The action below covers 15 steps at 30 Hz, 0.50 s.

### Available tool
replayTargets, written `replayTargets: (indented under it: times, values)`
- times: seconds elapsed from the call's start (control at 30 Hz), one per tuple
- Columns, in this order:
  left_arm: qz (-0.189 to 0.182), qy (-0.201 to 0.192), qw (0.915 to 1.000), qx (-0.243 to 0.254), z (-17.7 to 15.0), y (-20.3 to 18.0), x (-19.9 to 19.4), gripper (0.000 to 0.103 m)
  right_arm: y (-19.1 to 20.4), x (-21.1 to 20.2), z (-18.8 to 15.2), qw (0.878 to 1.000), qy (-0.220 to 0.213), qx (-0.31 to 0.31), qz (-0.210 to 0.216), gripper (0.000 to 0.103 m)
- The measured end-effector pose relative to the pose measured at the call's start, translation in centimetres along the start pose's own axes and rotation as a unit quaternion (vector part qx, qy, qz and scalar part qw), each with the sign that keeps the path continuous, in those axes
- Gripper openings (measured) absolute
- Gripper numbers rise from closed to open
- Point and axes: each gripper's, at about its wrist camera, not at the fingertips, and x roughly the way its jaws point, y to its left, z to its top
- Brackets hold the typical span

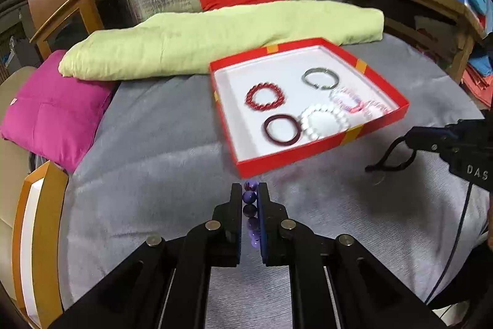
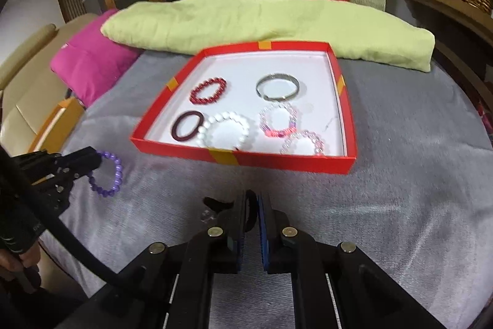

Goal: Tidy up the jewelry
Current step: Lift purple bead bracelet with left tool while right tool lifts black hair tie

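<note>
Both tongs are closed on cargo. Left gripper (image 1: 249,199) pinches a purple bead bracelet (image 1: 250,207), its beads stacked edge-on in the narrow gap between the pads. Right gripper (image 2: 253,205) is clamped on a thin black item (image 2: 220,203) — probably a hair tie or clip, too foreshortened in its own view to name.

Landmark: red tray (image 1: 311,148), lying on the grey blanket (image 1: 148,162). Both loads hang just short of the tray's near wall, outside it. Left gripper faces the tray's near left corner; right gripper faces the middle of the near wall, so by my judgement each is about equally close, with the tray straight ahead of both.

Inside the tray: red bead bracelet (image 1: 265,98), silver bangle (image 1: 320,78), dark maroon ring (image 1: 283,128), white bead bracelet (image 1: 323,121), two pinkish bead bracelets toward the right wall. Free floor remains along the far wall and in the left near corner.

Cross-view notes:
- Right wrist view shows the purple bracelet (image 2: 107,174) as a full loop hanging from the left gripper (image 2: 89,161) — the left view shows only a column of beads.
- Left wrist view shows the black item (image 1: 389,158) as a drooping loop at the right gripper (image 1: 409,141).
</note>
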Motion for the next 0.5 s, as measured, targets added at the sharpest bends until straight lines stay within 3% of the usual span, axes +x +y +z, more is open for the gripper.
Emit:
replayTargets:
  times: [0.27,0.43,0.5]
  values:
    - [-0.014,-0.02,0.9996,-0.014,0.8,-0.4,-0.9,0.01,-0.2,-1.3,0.3,0.999,-0.022,0.01,0.022,0.008]
    - [-0.015,-0.015,0.9995,-0.022,0.7,0.2,-0.5,0.01,-1.2,-1.2,0.3,1.0,-0.014,0.016,0.017,0.008]
    - [-0.012,-0.01,0.9996,-0.022,0.5,0.4,-0.3,0.01,-1.6,-0.4,0.1,1.0,0.009,0.016,0.014,0.009]
